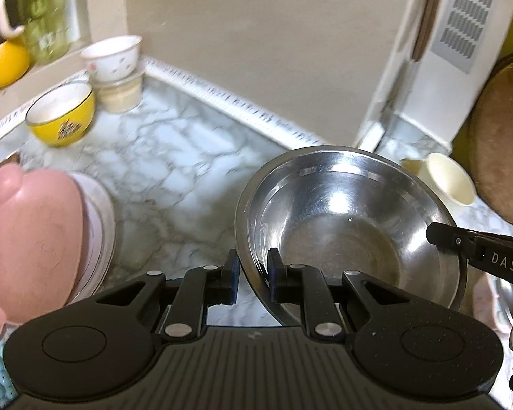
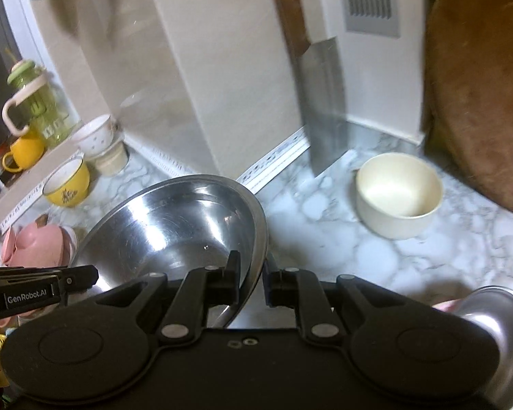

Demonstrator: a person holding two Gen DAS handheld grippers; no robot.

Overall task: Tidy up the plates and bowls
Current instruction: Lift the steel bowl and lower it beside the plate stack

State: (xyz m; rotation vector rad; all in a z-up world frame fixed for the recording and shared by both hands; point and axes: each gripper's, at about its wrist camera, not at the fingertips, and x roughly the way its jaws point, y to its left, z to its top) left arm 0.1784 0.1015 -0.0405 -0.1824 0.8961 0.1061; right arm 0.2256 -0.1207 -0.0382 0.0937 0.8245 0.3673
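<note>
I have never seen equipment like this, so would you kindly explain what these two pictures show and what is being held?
A person holds a two-finger claw in each hand, with a camera on each looking along its fingers. One picture is from the left claw, the other from the right claw. Both are shut on opposite rims of one steel bowl, carried over a marble counter. On the counter stand a yellow bowl, a white bowl stacked on another, a pink dish on plates, a cream bowl and a cleaver.

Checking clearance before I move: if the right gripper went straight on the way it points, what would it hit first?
The right gripper is shut on the steel bowl rim. Ahead lies bare marble counter, probably met first; beyond it stands the cleaver against the wall. Depth is unclear.
</note>
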